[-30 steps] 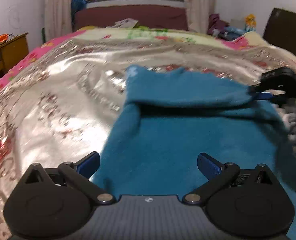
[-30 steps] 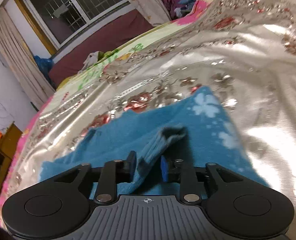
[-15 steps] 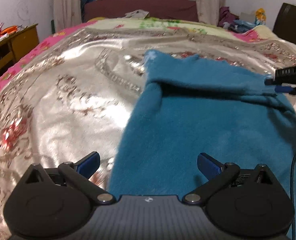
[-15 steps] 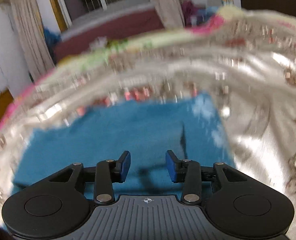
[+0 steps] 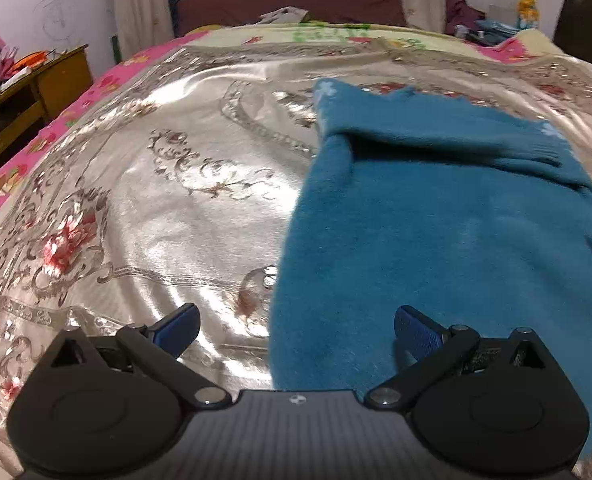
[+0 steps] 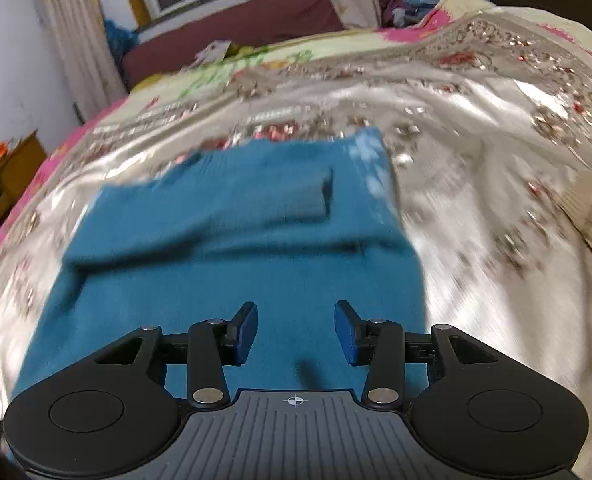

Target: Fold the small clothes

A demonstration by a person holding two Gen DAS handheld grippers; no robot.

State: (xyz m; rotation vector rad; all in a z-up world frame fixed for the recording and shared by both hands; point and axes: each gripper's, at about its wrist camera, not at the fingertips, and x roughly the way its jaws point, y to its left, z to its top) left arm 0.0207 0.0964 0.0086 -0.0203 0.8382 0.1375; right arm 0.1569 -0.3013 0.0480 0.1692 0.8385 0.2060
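The right gripper has its jaws apart and opening, with nothing between the pads; a second ago they were clamped on the cuff of the sleeve, which has now been released. The left gripper also has its jaws wide apart and empty, hovering over the near left edge of the garment. The blue sweater lies flat on the bed, on the shiny silver floral bedspread. The sleeve now rests across the upper body of the sweater, its cuff toward the right side, with a raised fold ridge along its near edge. Since the release, the right gripper has drawn back toward the hem, so more of the garment shows in its view. Judged from this layout, one sleeve fold is complete; the body fold remains, and the near hem is the likely next grasp for both grippers.
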